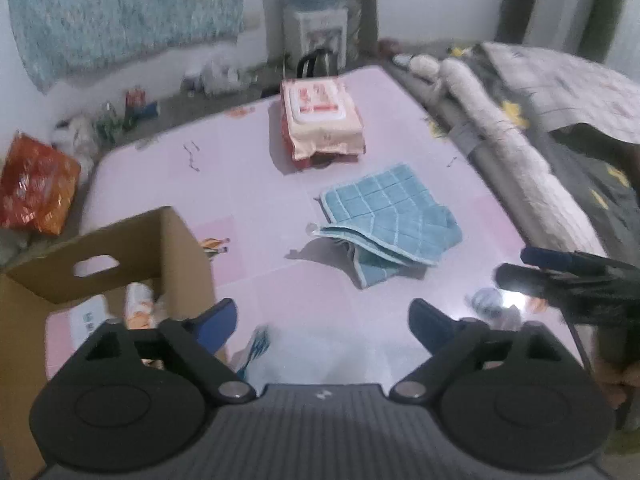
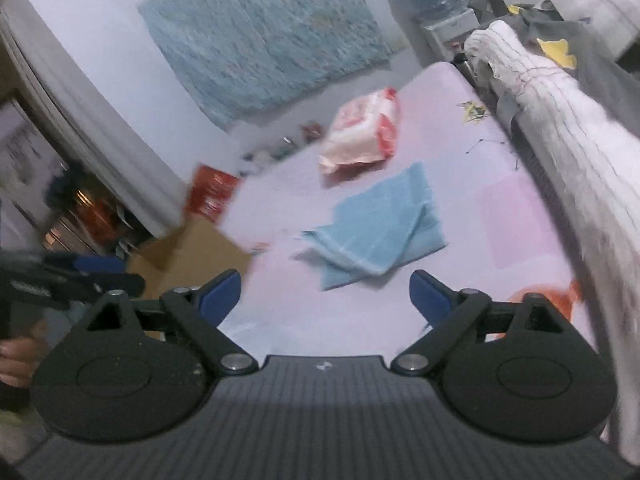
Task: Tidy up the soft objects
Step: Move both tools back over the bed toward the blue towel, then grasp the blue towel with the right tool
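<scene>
A folded light-blue checked cloth (image 1: pixel 390 222) (image 2: pixel 376 228) lies on the pink table (image 1: pixel 248 184) (image 2: pixel 516 216). Behind it rests a soft pack of wet wipes (image 1: pixel 322 122) (image 2: pixel 362 132). An open cardboard box (image 1: pixel 108 264) (image 2: pixel 192 252) stands at the left, with small packs inside. My left gripper (image 1: pixel 322 318) is open over the near part of the table, nothing between its fingers. My right gripper (image 2: pixel 324 292) is open too and empty, short of the cloth. In the left wrist view the right gripper (image 1: pixel 516 266) shows at the right edge.
A rolled white bundle (image 1: pixel 492 136) (image 2: pixel 568 128) and grey bedding run along the table's right side. An orange-red snack bag (image 1: pixel 36 188) and small clutter lie on the floor at the left. A water dispenser (image 1: pixel 320 20) stands at the back wall.
</scene>
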`<state>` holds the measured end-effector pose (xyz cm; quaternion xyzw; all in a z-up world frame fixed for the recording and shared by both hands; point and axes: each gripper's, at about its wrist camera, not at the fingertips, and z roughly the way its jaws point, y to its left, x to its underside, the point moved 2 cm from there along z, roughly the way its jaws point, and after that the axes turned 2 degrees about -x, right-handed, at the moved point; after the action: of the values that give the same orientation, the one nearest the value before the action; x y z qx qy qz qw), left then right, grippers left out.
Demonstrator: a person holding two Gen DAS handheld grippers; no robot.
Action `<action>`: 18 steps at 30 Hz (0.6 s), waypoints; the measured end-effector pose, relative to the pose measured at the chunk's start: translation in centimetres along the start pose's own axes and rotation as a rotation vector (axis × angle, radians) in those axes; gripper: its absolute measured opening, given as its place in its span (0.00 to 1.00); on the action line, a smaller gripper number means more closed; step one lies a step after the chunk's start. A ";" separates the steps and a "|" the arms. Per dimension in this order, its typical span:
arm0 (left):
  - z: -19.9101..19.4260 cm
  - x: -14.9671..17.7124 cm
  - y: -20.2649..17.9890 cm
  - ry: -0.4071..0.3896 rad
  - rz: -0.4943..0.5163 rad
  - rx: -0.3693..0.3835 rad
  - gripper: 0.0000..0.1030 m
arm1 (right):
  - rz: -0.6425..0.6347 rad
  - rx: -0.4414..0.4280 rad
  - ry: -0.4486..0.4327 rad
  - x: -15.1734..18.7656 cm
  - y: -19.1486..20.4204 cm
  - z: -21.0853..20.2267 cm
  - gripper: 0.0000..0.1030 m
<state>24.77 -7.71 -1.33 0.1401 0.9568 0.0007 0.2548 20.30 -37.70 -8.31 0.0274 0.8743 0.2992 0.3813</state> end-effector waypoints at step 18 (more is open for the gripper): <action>3.5 -1.9 -1.1 0.051 -0.041 0.062 0.66 | -0.287 0.269 0.208 -2.2 -1.2 12.9 0.32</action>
<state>27.77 -9.56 -3.54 0.1281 0.9653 -0.0308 0.2256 30.87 -32.84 -14.38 -0.0776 0.9359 0.1239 0.3205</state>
